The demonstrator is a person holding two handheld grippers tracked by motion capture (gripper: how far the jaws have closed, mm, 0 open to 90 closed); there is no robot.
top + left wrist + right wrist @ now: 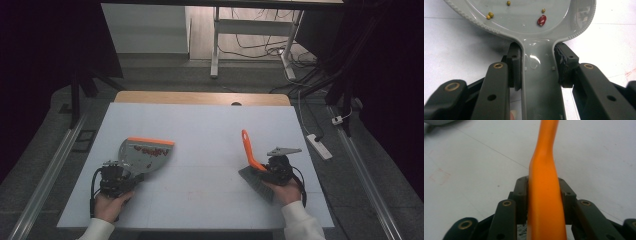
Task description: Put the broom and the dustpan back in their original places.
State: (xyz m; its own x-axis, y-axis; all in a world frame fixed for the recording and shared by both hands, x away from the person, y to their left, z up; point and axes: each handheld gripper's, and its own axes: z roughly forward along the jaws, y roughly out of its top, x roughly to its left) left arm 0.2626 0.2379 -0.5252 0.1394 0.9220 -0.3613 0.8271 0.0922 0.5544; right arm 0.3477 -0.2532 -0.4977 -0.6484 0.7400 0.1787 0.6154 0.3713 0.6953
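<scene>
Big white table (200, 125) takes up most of the high view, with a strip of wood at its far edge and dark floor around it. Beyond it there's a white desk frame (250, 30) with a tangle of cables, plus a power strip (319, 146) on the floor off the table's right side.

On the table's left, the grey dustpan (145, 152) with an orange lip sits pointed away from the person. The left gripper (116, 176) has its jaws clamped on the pan's handle. On the right, the right gripper (274, 169) is closed around the brush (252, 162), orange handle sticking up and away, grey bristles down toward the person. The two tools are well apart.

From above you only get reddish specks in the pan. The left gripper view gets in close: a red bean (541, 20) and a few small yellow-green peas (490, 15) lying in the scoop, and the pads pressed on both sides of the handle.

The right gripper view shows the orange handle squeezed between the jaws, blocking much of the table ahead, and a bit of white bristle at the bottom.
</scene>
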